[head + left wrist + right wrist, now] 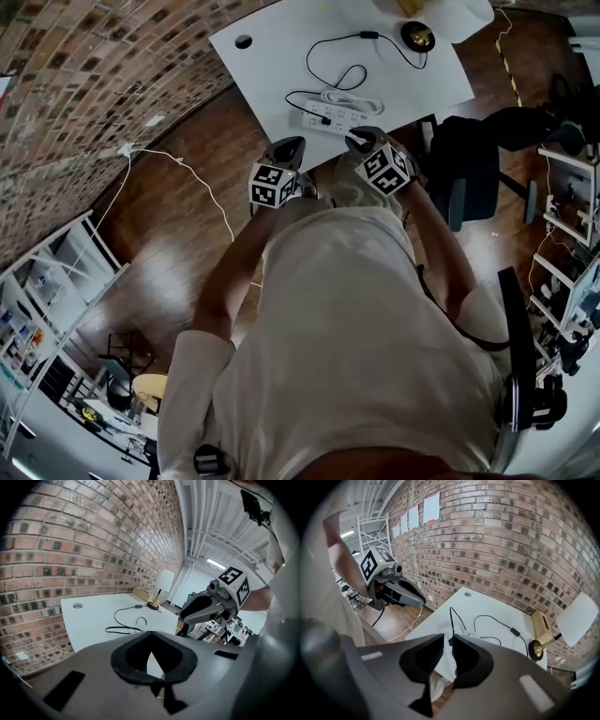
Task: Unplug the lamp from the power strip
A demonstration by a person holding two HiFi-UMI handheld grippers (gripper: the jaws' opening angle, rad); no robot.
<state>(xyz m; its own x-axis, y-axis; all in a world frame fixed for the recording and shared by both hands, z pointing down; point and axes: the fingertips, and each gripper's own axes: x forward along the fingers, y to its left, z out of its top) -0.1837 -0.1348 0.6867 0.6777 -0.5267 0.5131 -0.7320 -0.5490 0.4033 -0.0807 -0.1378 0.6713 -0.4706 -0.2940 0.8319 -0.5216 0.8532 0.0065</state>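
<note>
On the white table point(272, 56) lies a white power strip point(336, 114) with the lamp's black plug point(323, 120) in it. The black cord point(328, 56) loops back to the brass lamp base point(417, 36) under a white shade point(459, 14). Both grippers hover at the table's near edge, just short of the strip. My left gripper point(291, 142) point(150, 634) has its tips together and holds nothing. My right gripper point(359, 139) point(447, 641) shows a narrow gap with nothing in it. Beyond that gap I see the strip point(457, 630) and the plug.
A black office chair point(469, 159) stands at the table's right side. A white cable point(187, 178) trails over the wooden floor to the brick wall point(84, 75). Shelving point(47, 300) stands far left. A wooden box point(541, 623) sits beside the lamp base point(536, 647).
</note>
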